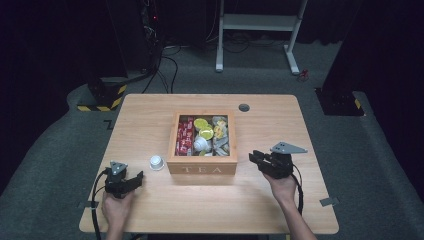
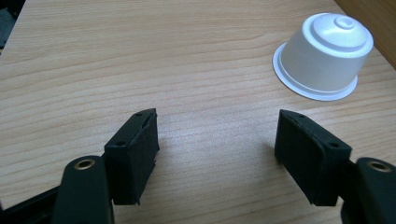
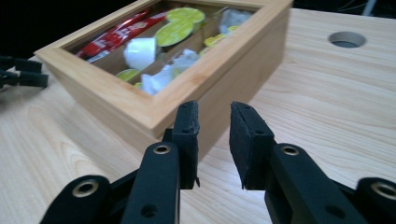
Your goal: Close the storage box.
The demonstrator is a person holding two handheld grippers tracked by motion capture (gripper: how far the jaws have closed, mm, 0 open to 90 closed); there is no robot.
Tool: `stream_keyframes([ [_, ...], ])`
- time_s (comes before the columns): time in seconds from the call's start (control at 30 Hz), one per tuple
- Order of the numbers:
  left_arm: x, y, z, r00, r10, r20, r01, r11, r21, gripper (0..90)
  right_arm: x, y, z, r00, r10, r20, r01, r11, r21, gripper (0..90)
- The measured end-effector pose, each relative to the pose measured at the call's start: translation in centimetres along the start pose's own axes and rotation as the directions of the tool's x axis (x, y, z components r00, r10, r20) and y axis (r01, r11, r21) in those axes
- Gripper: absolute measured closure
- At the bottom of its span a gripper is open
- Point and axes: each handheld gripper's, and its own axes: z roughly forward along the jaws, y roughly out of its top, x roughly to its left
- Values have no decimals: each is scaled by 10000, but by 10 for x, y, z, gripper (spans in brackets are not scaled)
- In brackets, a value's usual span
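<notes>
My left gripper (image 1: 131, 181) sits low near the table's front edge, jaws spread wide with nothing between them. My right gripper (image 1: 256, 158) points leftward, jaws nearly together, holding nothing.

Overhead overview; two close jaw-level views.

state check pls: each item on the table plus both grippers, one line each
white capsule: upside down on the table, left of the box, apart from it.
tea box: lid shut, sachets and capsules visible through it.
left gripper: open, empty.
right gripper: nearly shut, small gap, empty.
</notes>
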Motion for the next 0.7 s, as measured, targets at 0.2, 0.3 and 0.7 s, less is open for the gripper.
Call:
stream_keyframes([
  [0.2, 0, 0, 0, 10000, 3, 13, -3, 10000, -2, 300, -13, -2, -5, 9989, 314, 335, -313, 9995, -31, 696],
  [0.3, 0, 0, 0, 10000, 3, 18, -3, 10000, 0, 298, -17, -4, -9, 9980, 381, 496, -375, 9992, -133, 690],
  [0.7, 0, 0, 0, 10000, 14, 31, -14, 10000, 10, 297, -36, -18, -23, 9904, 783, 1137, -767, 9969, -186, 670],
])
